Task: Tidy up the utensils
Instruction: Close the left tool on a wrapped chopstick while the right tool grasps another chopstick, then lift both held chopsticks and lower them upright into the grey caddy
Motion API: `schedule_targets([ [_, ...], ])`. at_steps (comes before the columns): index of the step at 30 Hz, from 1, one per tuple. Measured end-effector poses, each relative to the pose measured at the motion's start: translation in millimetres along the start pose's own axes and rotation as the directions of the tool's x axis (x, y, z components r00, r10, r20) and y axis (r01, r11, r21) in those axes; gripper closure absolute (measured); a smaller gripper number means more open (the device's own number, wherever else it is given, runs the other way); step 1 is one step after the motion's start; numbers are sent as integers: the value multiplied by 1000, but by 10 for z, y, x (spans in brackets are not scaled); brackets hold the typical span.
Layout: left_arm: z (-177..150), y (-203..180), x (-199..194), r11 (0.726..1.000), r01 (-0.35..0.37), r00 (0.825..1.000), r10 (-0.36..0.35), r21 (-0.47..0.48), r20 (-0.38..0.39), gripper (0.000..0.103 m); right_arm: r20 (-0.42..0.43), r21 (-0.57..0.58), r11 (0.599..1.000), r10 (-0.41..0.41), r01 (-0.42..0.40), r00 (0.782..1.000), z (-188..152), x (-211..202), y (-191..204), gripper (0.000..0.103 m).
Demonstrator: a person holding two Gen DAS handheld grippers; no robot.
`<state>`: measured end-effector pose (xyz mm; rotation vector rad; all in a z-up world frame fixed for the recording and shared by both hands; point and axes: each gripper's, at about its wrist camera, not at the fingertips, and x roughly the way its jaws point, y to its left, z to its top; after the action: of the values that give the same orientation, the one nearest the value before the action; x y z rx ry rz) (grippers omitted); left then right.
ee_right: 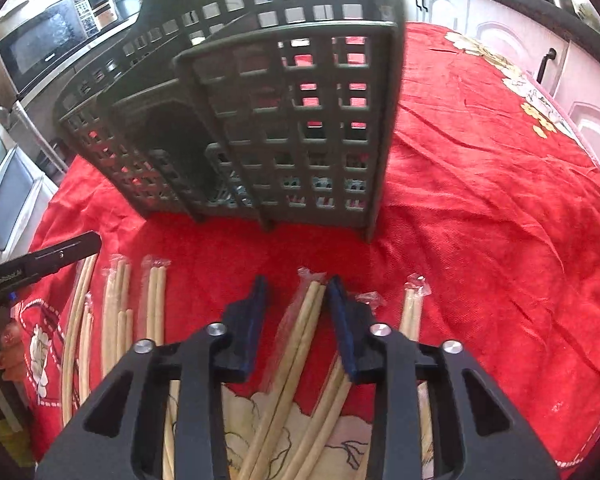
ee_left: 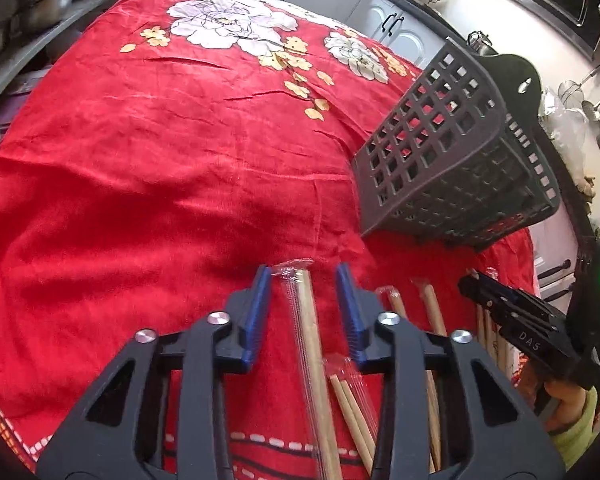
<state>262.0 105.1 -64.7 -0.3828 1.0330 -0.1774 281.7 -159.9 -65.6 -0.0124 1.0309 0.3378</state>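
Several pairs of wooden chopsticks in clear plastic sleeves lie in a row on the red floral tablecloth point(ee_left: 148, 168). My left gripper point(ee_left: 305, 276) is open, its blue-padded jaws astride one wrapped pair point(ee_left: 314, 344) without touching it. My right gripper point(ee_right: 296, 288) is open over another wrapped pair point(ee_right: 296, 344), which lies close to its right pad. A dark grey lattice utensil basket point(ee_left: 456, 152) stands upright on the cloth just beyond the chopsticks; it also shows in the right wrist view point(ee_right: 260, 112). The right gripper shows at the right edge of the left wrist view point(ee_left: 512, 320).
More wrapped chopstick pairs point(ee_right: 116, 312) lie left of my right gripper, one more to its right point(ee_right: 412, 316). The left gripper's tip point(ee_right: 60, 256) reaches in from the left. Kitchen cabinets point(ee_left: 392, 28), a microwave point(ee_right: 48, 44) and pots surround the table.
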Motion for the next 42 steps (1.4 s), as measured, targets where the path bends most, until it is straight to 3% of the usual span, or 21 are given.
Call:
schedule_targets([
  [4, 20, 0, 45, 1000, -13, 1000, 13, 16, -4, 90, 2, 30, 999, 25, -25, 1000, 2, -34, -136, 91],
  [6, 27, 21, 34, 1000, -15, 1000, 15, 11, -7, 98, 4, 41, 998, 48, -48, 999, -13, -77, -195, 92],
  [9, 24, 26, -18, 1000, -7, 1000, 7, 6, -3, 99, 25, 46, 994, 95, -96, 995, -17, -168, -238, 93],
  [14, -9, -172, -287, 997, -22, 997, 17, 69, 71, 100, 78, 11, 987, 159, -160, 984, -46, -449, -235, 93],
  [20, 9, -480, -744, 990, -27, 980, -1, 140, 197, 100, 197, -70, 977, 213, -203, 957, -42, -942, -93, 94],
  [27, 79, -777, -1214, 984, 3, 949, -59, 177, 309, 100, 350, -160, 965, 251, -206, 903, -32, -1547, 28, 94],
  [33, 110, -1055, -1456, 977, 13, 919, -95, 211, 383, 100, 485, -214, 962, 254, -168, 837, -2, -1952, 78, 95],
  [42, 304, -1560, -1738, 956, 32, 874, -168, 291, 456, 100, 585, -222, 963, 258, -154, 768, 190, -2329, 24, 95],
])
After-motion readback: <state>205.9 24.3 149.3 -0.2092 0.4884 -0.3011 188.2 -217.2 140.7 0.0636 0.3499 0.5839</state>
